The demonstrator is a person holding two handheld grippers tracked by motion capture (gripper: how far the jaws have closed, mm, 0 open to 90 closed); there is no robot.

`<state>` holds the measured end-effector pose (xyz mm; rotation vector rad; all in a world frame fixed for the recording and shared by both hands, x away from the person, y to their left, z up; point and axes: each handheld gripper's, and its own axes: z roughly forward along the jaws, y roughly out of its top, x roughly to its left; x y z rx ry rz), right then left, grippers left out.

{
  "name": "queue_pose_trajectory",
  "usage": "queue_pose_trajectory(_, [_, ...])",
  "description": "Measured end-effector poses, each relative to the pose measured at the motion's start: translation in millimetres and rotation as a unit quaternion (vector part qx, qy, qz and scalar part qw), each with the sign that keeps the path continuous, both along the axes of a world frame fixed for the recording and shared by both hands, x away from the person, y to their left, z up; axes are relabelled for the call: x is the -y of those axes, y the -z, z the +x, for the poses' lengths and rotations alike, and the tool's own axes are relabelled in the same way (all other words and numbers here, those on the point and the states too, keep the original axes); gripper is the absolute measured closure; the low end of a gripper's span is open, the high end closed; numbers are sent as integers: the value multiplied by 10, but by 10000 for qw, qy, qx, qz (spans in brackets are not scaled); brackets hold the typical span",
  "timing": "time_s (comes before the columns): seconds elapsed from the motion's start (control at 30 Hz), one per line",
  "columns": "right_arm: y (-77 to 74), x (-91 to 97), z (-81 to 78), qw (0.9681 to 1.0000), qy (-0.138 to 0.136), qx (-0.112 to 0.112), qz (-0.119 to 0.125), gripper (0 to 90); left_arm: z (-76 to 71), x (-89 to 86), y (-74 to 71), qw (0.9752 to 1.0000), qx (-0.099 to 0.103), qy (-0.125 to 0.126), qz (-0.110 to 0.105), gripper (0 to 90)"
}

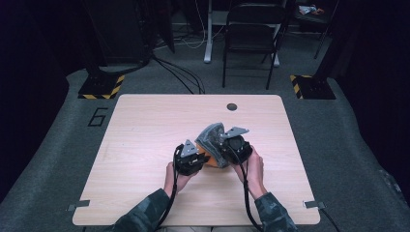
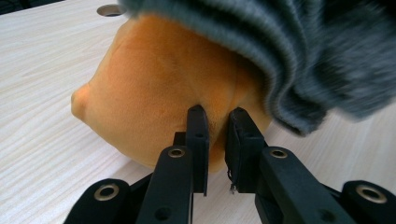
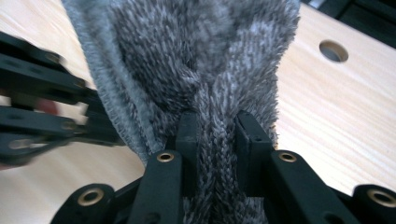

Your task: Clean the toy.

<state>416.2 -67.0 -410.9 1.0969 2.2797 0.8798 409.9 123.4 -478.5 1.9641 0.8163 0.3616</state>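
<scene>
An orange plush toy (image 2: 154, 88) lies on the wooden table (image 1: 145, 125), half covered by a fuzzy grey knitted cloth (image 3: 196, 60). My left gripper (image 2: 217, 140) is shut on a pinch of the orange plush at its near side. My right gripper (image 3: 215, 140) is shut on a bunched fold of the grey cloth, which drapes over the toy's top. In the high view the grey cloth (image 1: 212, 135) and the orange toy (image 1: 211, 160) sit between the left gripper (image 1: 191, 157) and the right gripper (image 1: 235, 145), near the table's middle.
A round cable hole (image 1: 231, 107) lies at the table's far edge. Beyond the table stand a black folding chair (image 1: 251, 34) and cables on grey carpet. Yellow-black striped bases (image 1: 101, 87) flank the far corners. Bare tabletop extends left and right.
</scene>
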Motion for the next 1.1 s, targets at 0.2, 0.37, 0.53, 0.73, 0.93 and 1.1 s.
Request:
queue_pose_trajectory(0.2, [116,63,28,9999,-30,-21,164,730,18,6,37,10000,0,19,47,792])
queue_pose_trajectory(0.37, [132,80,61,9997,-36,-16,225,736,34,-17,48,10000,-6,-6,9,794])
queue_pose_trajectory(0.53, [148,161,91,9999,39,-106,115,735,53,-29,46,10000,-48,-9,-53,794])
queue_pose_trajectory(0.73, [224,320,182,9990,245,-355,96,735,75,-59,55,9998,-118,-49,-151,794])
queue_pose_trajectory(0.93, [346,432,250,9978,415,-517,58,736,87,-60,51,9999,-115,-24,-126,791])
queue_pose_trajectory(1.1, [463,503,307,9960,590,-672,-12,736,93,-68,61,9999,-93,-13,-134,787])
